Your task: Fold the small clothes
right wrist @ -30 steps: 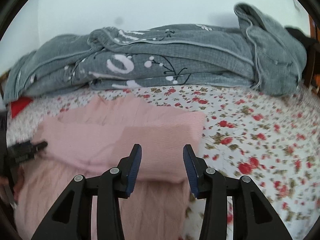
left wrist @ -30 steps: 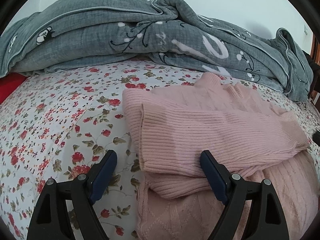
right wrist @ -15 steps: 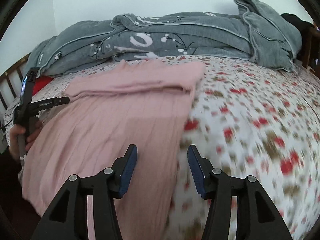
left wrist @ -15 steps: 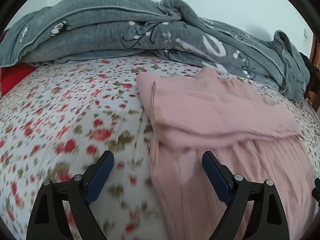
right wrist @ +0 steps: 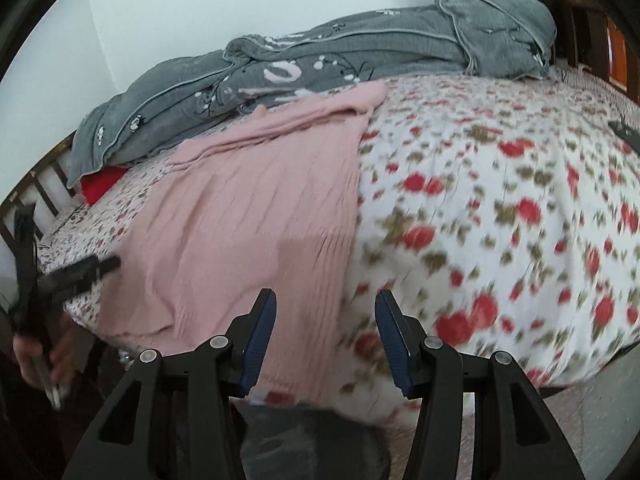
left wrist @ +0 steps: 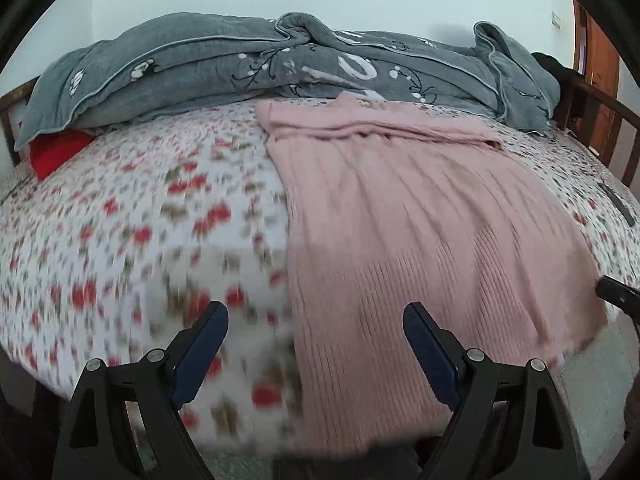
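Pink sweater (left wrist: pixel 420 240), ribbed knit, sleeves folded across top, flat

Both cameras ride my hand-held grippers at the near edge of the floral-sheeted bed (left wrist: pixel 120 216), angled down toward its far edge. Left looks from the left, right from the right; both share the pink ribbed knit sweater (left wrist: pixel 420 232) (right wrist: pixel 248 216) and grey quilted blanket (left wrist: pixel 240 64) (right wrist: pixel 360 48).

The pink ribbed sweater (left wrist: pixel 420 236) lay flat on the flowered bed (left wrist: pixel 132 216), sleeves folded across its upper part near the grey quilt (left wrist: pixel 224 68), its lower hem reaching the bed's near edge.
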Demonstrator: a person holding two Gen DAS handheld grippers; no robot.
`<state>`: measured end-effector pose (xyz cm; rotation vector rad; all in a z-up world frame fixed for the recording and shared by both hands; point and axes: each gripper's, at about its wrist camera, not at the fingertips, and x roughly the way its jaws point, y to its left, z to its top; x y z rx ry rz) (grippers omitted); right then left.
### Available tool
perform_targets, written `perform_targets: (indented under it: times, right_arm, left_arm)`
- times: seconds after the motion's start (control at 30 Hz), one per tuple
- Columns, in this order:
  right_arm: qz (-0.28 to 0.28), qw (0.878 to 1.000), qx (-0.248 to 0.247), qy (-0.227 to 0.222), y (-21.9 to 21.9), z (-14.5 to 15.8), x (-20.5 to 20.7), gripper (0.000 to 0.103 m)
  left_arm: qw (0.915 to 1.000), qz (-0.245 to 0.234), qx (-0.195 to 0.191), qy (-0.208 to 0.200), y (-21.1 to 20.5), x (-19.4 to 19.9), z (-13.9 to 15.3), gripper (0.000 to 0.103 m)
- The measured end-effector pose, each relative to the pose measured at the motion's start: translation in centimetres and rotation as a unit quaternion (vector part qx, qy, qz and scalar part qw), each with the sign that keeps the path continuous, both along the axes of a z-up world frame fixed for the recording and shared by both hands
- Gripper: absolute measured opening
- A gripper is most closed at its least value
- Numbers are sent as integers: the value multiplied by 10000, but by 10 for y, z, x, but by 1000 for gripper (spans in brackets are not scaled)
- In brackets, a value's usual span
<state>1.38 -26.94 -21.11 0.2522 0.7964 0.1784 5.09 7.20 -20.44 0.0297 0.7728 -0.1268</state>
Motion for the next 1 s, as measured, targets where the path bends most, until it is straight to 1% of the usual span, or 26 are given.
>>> perform_targets:
  times: [0.07,0.1,0.2,0.27,0.3,0.33,0.37,0.4,0.43,0.47,0.5,0.53,0.57,0.63,0.7,0.77,0.83,0.9,1.0]
  right_arm:
    - [94,9999,79,39,4,-4,-4,52]
    - [140,9998,98,69,7,-6,-4,52]
    - [75,9998,14,159,14,-13,-4,52]
    - [134,9997,28,219,19,-17,-3,52]
    - [153,9997,-48,188,22,-18,-4,52]
    - [195,9996,-137,148,26,-18,-4,47]
    - [322,9991,-208,169,32,-19,-4,35]
    - [399,9985,-336,189,38,-20,-3,29]
    - [374,9980,-483,155,42,-20,-2,18]
    - [291,9971,-702,64,47,-20,-4,6]
    - [269,9960,-851,-49,50,-18,-6,5]
    - [288,9959,-850,-135,49,-16,-8,5]
    - [265,9967,-714,-289,43,-11,-14,5]
    - [84,9978,-413,-513,22,1,-23,5]
    - [-13,9988,-132,-467,-1,7,-26,4]
    - [-88,9988,56,-473,-18,7,-28,4]
    - [-36,9992,158,-360,-18,2,-26,4]
    - [-3,9995,101,-300,-10,-2,-22,4]
    - [10,9998,2,-206,-2,-8,-18,5]
  left_arm:
    - [9999,105,-29,88,3,-6,-7,90]
    - [9996,230,-35,179,5,-7,-12,90]
    - [9975,436,-285,474,11,-2,-26,88]
    - [9980,497,-227,326,8,-3,-25,87]
    - [9979,483,-258,334,5,-3,-25,81]
    - [9979,481,-268,334,2,-4,-26,74]
    - [9981,497,-230,284,-1,-4,-26,68]
    - [9984,446,-237,252,-4,-6,-25,51]
    - [9987,379,-240,235,-7,-6,-25,20]
    - [9992,260,-209,226,-12,-8,-23,6]
    - [9995,253,-31,159,-15,-10,-17,7]
    - [9996,277,33,95,-16,-10,-14,7]
    - [9995,309,26,4,-11,-12,-9,7]
    - [9991,383,-196,-19,7,-16,-2,6]
    - [9969,400,-674,80,33,-18,1,6]
    - [9954,343,-878,176,42,-17,-1,7]
    - [9952,307,-896,230,42,-16,-5,7]
    - [9947,283,-919,353,39,-15,-9,7]
    - [9955,202,-846,372,32,-14,-13,10]
